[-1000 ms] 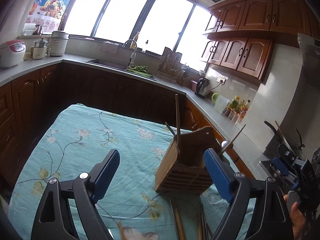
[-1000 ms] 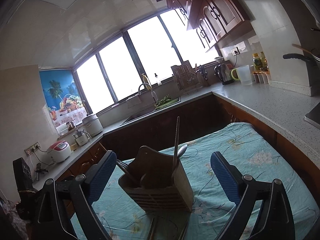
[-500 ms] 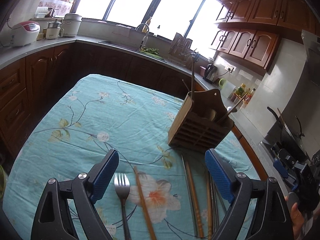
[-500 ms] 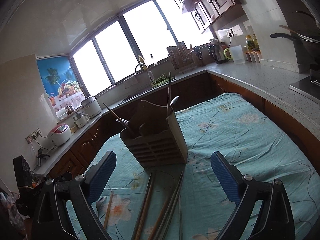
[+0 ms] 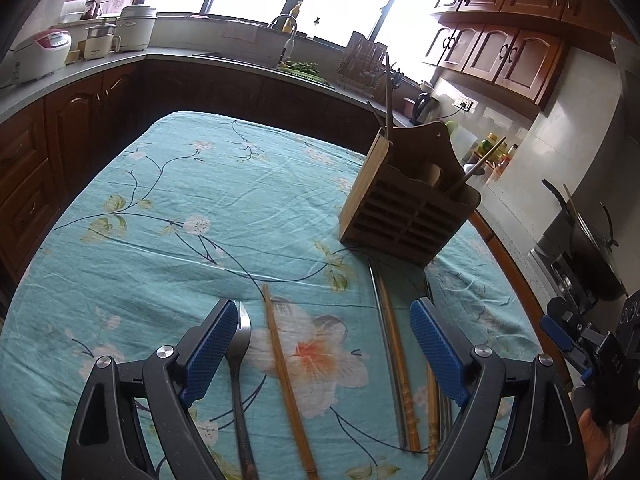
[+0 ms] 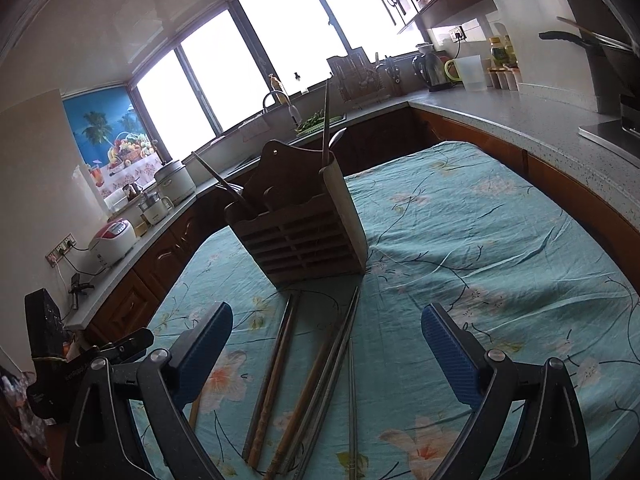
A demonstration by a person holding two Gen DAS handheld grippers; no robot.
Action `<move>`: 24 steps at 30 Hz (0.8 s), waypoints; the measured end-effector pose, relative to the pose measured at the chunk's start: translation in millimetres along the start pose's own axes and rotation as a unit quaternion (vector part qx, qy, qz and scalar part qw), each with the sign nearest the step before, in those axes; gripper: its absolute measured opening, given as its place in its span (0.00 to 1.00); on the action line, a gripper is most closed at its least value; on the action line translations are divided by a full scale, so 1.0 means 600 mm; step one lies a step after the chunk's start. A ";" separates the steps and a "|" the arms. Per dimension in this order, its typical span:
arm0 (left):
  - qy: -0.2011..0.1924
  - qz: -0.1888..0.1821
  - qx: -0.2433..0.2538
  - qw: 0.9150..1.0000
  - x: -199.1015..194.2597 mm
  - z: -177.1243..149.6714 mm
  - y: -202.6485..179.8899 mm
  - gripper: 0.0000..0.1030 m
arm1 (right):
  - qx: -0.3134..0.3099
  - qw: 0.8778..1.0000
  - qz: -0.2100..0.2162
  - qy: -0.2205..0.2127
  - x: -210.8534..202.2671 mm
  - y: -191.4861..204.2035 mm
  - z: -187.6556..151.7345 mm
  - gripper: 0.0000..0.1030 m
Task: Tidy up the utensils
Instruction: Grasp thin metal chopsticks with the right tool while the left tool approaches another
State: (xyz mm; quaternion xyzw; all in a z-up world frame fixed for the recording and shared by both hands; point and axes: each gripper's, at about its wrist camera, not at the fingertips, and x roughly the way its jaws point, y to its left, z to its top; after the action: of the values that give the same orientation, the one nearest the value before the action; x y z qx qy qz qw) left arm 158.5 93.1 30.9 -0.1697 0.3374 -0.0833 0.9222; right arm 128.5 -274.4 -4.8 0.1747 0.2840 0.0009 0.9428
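Note:
A wooden utensil holder stands on the teal flowered tablecloth, with a few chopsticks and a spoon sticking out of it. In front of it lie loose utensils: a metal fork, a single wooden chopstick, and several wooden and metal chopsticks. My left gripper hovers open above the fork and chopsticks, nothing between its fingers. My right gripper is open too, above the chopstick bundle, and it shows at the left wrist view's right edge.
Dark wooden cabinets and a grey counter wrap around the table. On the counter are rice cookers, a sink, a kettle and bottles. A wok sits on the stove at right.
Both grippers have tilted downward and pulled back from the holder, so the loose fork and chopsticks on the cloth have come into view. Both jaws stayed wide apart.

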 end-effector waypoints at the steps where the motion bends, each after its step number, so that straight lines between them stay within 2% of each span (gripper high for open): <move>1: 0.003 0.000 0.001 1.000 0.002 0.002 -0.001 0.85 | -0.002 1.000 0.001 0.002 0.003 0.000 0.000 0.94; 8: 0.026 0.002 0.005 1.000 0.034 0.017 -0.011 0.85 | 0.004 1.000 0.001 0.018 0.029 -0.007 -0.001 0.90; 14: 0.041 0.013 0.021 0.999 0.067 0.026 -0.032 0.84 | 0.005 0.999 -0.006 0.038 0.059 -0.013 0.004 0.66; 16: 0.047 0.015 0.027 0.998 0.079 0.029 -0.039 0.82 | 0.006 0.999 -0.010 0.049 0.073 -0.017 0.006 0.52; 17: 0.050 0.016 0.030 0.998 0.088 0.030 -0.045 0.81 | 0.007 0.998 -0.013 0.056 0.080 -0.019 0.006 0.49; 22: 0.070 0.019 0.048 0.996 0.129 0.039 -0.060 0.70 | 0.005 0.995 -0.015 0.094 0.123 -0.023 0.006 0.22; 24: 0.080 0.024 0.053 0.995 0.149 0.043 -0.064 0.65 | 0.000 0.994 -0.013 0.107 0.140 -0.019 0.005 0.16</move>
State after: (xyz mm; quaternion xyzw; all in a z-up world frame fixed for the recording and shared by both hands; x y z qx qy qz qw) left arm 241.7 40.1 10.5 -0.1050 0.4092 -0.0920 0.9017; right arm 199.3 -277.7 -51.2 0.1696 0.3858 0.0071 0.9068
